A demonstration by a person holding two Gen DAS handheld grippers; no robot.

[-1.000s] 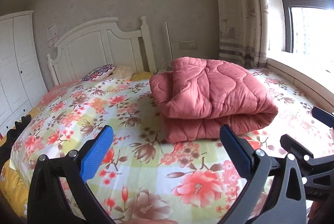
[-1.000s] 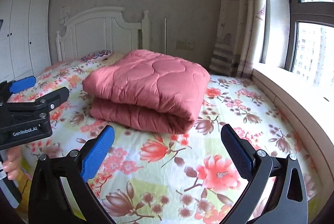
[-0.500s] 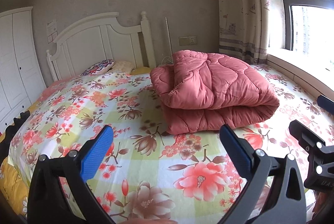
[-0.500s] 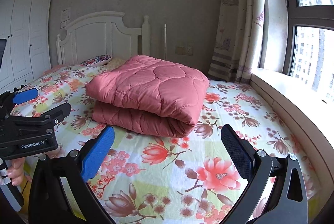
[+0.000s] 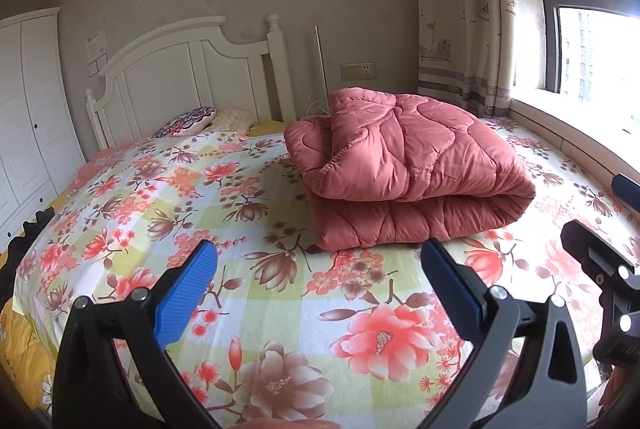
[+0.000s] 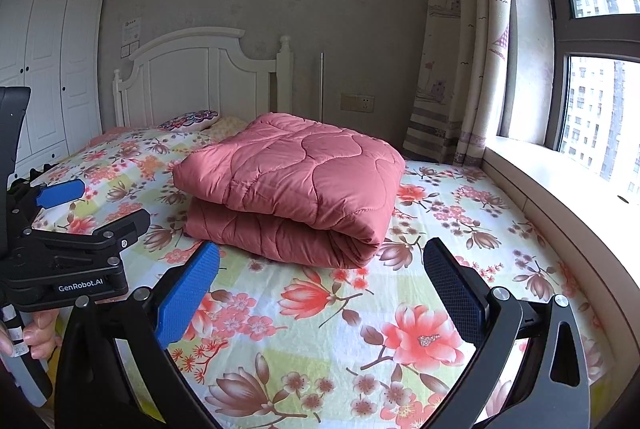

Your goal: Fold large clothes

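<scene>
At twelve o'clock on the bed (image 5: 248, 293) the folded quilt (image 5: 404, 169) lies apart as both grippers, left gripper (image 5: 320, 285) and right gripper (image 6: 322, 283), spread empty, have drawn back, so folding looks finished.

Daylight pours in from the window (image 6: 600, 117) on my right, blown out to near white in both views. It lights the bed (image 5: 280, 289) brightly and evenly, leaving a soft shadow under the folded quilt (image 5: 404, 169). Focus is sharp; fisheye bending curves the edges, with black vignette corners.
</scene>
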